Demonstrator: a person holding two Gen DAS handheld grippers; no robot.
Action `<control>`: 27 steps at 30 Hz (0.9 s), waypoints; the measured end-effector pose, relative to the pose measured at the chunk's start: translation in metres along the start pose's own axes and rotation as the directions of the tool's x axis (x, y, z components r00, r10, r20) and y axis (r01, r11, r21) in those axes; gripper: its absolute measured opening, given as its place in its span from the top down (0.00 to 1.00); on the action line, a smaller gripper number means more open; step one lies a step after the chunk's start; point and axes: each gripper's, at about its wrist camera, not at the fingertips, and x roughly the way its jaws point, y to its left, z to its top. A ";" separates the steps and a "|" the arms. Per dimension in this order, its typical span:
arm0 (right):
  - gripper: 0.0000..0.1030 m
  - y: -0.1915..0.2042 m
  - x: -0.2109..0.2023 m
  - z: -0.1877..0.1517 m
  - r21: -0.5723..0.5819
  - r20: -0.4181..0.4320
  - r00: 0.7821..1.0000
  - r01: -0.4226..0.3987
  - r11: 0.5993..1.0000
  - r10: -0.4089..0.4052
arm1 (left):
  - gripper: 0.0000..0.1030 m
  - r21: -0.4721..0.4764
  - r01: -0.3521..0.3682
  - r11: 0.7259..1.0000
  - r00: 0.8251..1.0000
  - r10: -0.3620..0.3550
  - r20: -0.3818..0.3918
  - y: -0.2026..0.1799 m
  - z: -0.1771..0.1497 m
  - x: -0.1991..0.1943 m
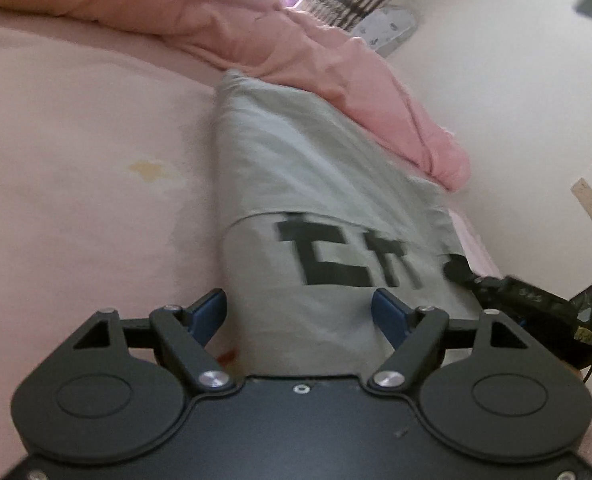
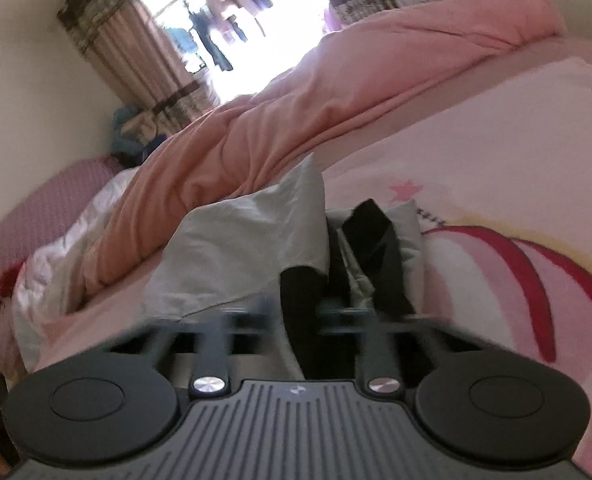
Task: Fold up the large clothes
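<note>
A grey T-shirt (image 1: 315, 200) with black lettering lies folded into a long strip on the pink bed sheet (image 1: 76, 160). My left gripper (image 1: 299, 312) is open over its near end, blue fingers spread either side of the cloth. The right gripper shows at the shirt's right edge in the left wrist view (image 1: 507, 288). In the right wrist view my right gripper (image 2: 296, 312) is blurred and closed on the shirt's black collar edge (image 2: 301, 304), with grey cloth (image 2: 248, 244) raised in front.
A pink duvet (image 1: 296, 40) is bunched along the far side of the bed next to the wall (image 1: 515, 100). Curtains and a bright window (image 2: 232, 20) lie beyond. The sheet has a rainbow print (image 2: 515, 264) at the right.
</note>
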 end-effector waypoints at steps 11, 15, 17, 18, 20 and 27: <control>0.98 -0.026 -0.001 -0.015 0.006 0.028 0.992 0.121 0.993 -0.121 | 0.17 0.221 -0.145 0.964 0.989 0.142 0.031 -0.043 -0.012 0.029; 0.97 -0.032 0.002 -0.019 0.042 0.022 0.995 0.101 0.994 -0.102 | 0.14 0.144 -0.103 0.984 0.994 0.108 -0.024 -0.026 -0.007 0.035; 0.93 -0.030 -0.006 -0.017 0.032 0.022 0.995 0.093 0.995 -0.093 | 0.16 0.141 -0.111 0.984 0.993 0.115 -0.019 -0.026 -0.003 0.030; 0.89 -0.028 -0.015 -0.017 0.031 0.025 0.995 0.095 0.995 -0.096 | 0.19 0.148 -0.125 0.981 0.992 0.127 -0.008 -0.030 -0.004 0.022; 0.74 -0.021 -0.045 -0.020 0.032 0.047 0.994 0.098 0.995 -0.099 | 0.19 0.189 -0.142 0.972 0.990 0.139 0.030 -0.040 -0.019 -0.004; 0.53 -0.027 -0.144 -0.094 0.171 0.076 0.993 0.079 0.982 -0.093 | 0.19 0.280 -0.170 0.945 0.985 0.153 0.080 -0.043 -0.102 -0.093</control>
